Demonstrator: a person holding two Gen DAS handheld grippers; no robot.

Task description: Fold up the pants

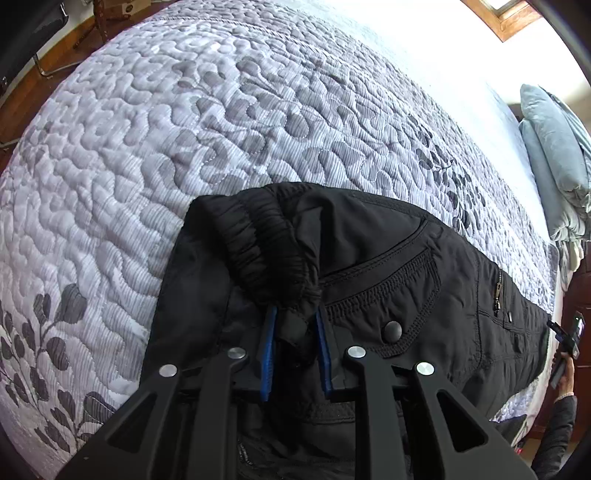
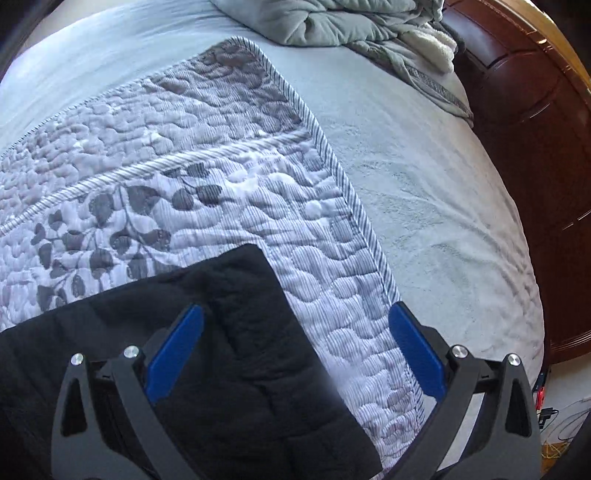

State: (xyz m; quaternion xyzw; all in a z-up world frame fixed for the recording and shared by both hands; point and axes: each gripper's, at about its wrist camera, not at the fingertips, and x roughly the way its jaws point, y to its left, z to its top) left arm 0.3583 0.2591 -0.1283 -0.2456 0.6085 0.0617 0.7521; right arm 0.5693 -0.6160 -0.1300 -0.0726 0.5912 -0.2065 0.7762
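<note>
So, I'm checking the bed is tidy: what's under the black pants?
The black pants lie on the grey leaf-patterned quilt, visible all around; whatever is beneath the fabric itself is covered.

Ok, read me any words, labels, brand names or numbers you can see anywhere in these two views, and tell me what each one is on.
No readable text in either view.
Black pants: snap button and zipper show no legible marking.
Cardboard box on the floor beyond the bed: a round printed mark, too small and blurred to read.
Quilt: leaf pattern only, no lettering.
</note>
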